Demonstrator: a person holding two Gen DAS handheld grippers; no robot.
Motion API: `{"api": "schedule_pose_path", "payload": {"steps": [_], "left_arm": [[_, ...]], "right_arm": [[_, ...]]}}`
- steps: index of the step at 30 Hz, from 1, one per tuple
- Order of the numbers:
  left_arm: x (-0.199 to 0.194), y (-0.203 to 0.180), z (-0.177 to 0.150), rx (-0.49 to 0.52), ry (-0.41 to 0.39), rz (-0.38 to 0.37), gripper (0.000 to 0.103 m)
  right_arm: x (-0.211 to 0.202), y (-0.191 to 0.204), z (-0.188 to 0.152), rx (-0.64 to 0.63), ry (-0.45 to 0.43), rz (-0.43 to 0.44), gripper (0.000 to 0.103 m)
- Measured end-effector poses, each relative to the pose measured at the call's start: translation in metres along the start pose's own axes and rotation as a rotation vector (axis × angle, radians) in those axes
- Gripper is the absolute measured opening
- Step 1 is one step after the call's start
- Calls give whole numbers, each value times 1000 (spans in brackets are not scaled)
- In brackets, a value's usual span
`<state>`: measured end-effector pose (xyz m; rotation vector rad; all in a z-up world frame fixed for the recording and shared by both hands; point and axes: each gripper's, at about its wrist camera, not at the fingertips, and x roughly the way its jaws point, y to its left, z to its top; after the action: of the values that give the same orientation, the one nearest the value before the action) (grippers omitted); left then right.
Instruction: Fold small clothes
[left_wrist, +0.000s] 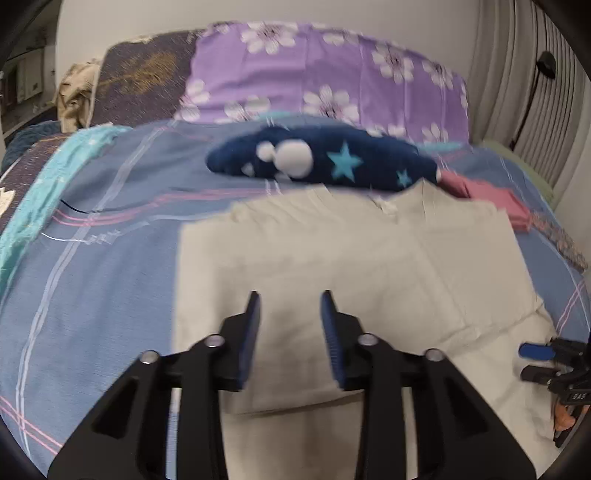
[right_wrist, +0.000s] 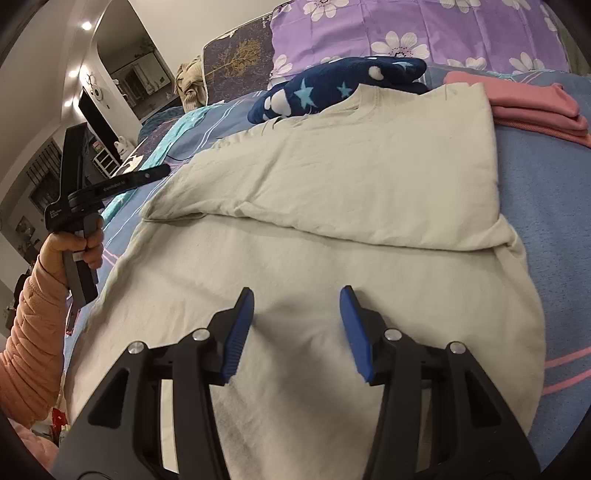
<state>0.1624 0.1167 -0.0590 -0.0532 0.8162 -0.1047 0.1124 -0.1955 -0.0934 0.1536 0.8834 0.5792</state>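
Note:
A cream T-shirt (right_wrist: 332, 177) lies on the blue bed sheet (right_wrist: 554, 229), its sides folded in over the middle; it also shows in the left wrist view (left_wrist: 332, 251). My left gripper (left_wrist: 290, 295) is open and empty above the shirt's lower left part. It appears from outside in the right wrist view (right_wrist: 110, 181), held by a hand in an orange sleeve. My right gripper (right_wrist: 297, 291) is open and empty just above the shirt's lower part. It shows at the right edge of the left wrist view (left_wrist: 546, 358).
A navy star-patterned garment (left_wrist: 332, 158) lies behind the shirt's collar. Folded pink clothes (right_wrist: 532, 103) sit at the back right. A purple flowered pillow (left_wrist: 325, 70) and a dark pillow (left_wrist: 144, 81) stand at the bed's head. A teal cloth (left_wrist: 44, 192) lies at the left.

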Motion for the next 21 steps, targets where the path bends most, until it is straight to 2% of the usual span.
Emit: {"api": "schedule_pose_path", "payload": {"steps": [1,2,3,6,7,10,12,14,16,19,20,21], "left_arm": [[17,-6,-6,11,65,-3,45],[31,-12,-15,29,88,21,50],[31,-20,-19,69,51,60,51],[27,-25,-21,84,47,89,52],[27,-25,-22,85,44,89,52],[26,-23,-23,80,45,84,52],[26,-23,-23,80,45,85,52],[27,-23,-23,82,43,88,52],[27,-23,-20,83,43,89,52],[27,-22,-20,77,43,82,52],[27,-22,-20,74,43,79,52],[27,-21,-20,72,42,76,52]], "right_arm": [[-8,-3,2,17,-19,-13,51],[-15,-6,5,25,-37,-13,52],[-24,-12,10,34,-56,-14,53],[-52,-45,41,112,-120,-101,53],[-59,-60,53,159,-138,-129,53],[-63,-112,92,335,-153,-132,55],[-56,-138,113,436,-145,-144,53],[-44,-155,133,513,-126,-114,51],[-23,-164,151,553,-71,-80,51],[11,-170,164,615,23,-107,51],[20,-170,166,637,42,-106,44],[27,-171,168,652,52,-99,31]]}}
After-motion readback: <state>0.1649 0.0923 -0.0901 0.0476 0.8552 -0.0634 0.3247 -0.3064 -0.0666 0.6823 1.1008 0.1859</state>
